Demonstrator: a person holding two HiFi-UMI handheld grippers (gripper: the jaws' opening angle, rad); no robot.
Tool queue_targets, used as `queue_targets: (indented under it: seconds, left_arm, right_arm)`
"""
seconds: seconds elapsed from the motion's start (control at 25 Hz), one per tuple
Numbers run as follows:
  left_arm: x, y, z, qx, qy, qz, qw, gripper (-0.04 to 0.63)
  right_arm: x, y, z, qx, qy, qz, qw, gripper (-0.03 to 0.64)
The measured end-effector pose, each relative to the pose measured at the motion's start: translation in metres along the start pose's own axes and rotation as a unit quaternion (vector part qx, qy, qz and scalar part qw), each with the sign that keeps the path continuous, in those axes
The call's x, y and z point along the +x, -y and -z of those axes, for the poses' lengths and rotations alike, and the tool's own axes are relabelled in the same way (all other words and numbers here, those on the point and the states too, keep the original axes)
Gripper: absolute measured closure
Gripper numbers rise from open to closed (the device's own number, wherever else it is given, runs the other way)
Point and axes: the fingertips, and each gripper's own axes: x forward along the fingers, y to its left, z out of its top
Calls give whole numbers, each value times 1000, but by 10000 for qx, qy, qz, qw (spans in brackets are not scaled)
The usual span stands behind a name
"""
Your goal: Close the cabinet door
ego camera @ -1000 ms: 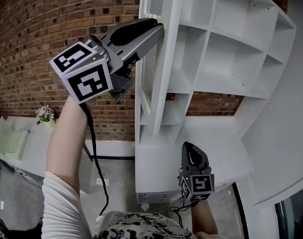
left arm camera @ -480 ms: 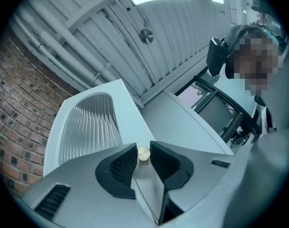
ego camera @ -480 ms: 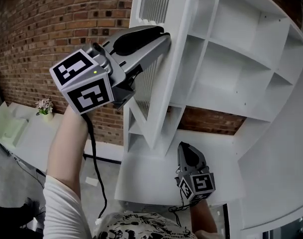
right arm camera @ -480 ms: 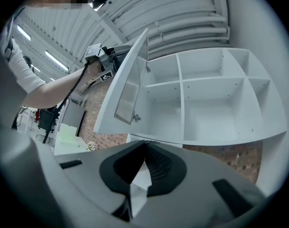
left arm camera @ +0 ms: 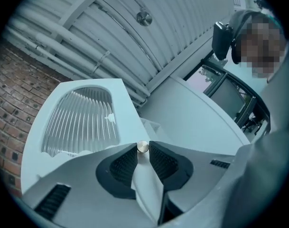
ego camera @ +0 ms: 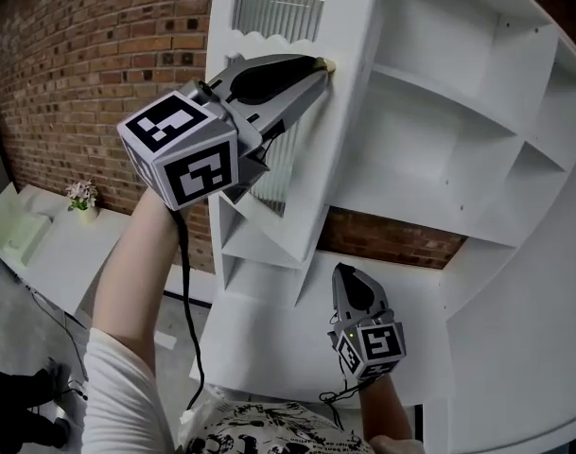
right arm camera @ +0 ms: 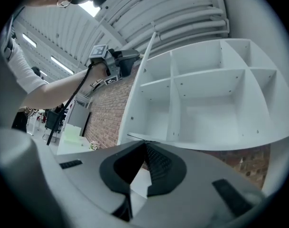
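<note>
While the cabinet door (ego camera: 342, 149) stands part-way open, angled out from the white shelf cabinet (ego camera: 458, 187), my left tongs (ego camera: 316, 67) are clenched on its small round knob (left arm camera: 142, 147); the jaws have just been closing with the knob between their tips. To finish well, I judge I should push along the door's own arc and not drag the knob sideways. My left arm reaches high, tongs tilted upward; my right tongs (ego camera: 352, 277) hang low, pinched together on nothing
</note>
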Motion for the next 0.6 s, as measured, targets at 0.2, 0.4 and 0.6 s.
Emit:
queue_targets:
  seconds: [0.2, 0.4, 0.6]
  left_arm:
    - [45, -10, 30, 447, -255, -502, 9974, 505]
    - [72, -17, 40, 823, -300, -912, 9920, 492]
    - [86, -21, 46, 1044, -378, -1034, 9884, 494]
  right_arm:
    - [-5, 37, 6, 46, 58, 36, 10000, 609]
    - [-6, 75, 14, 159, 50, 66, 9998, 609]
    - [3, 100, 21, 225, 72, 4, 9997, 609]
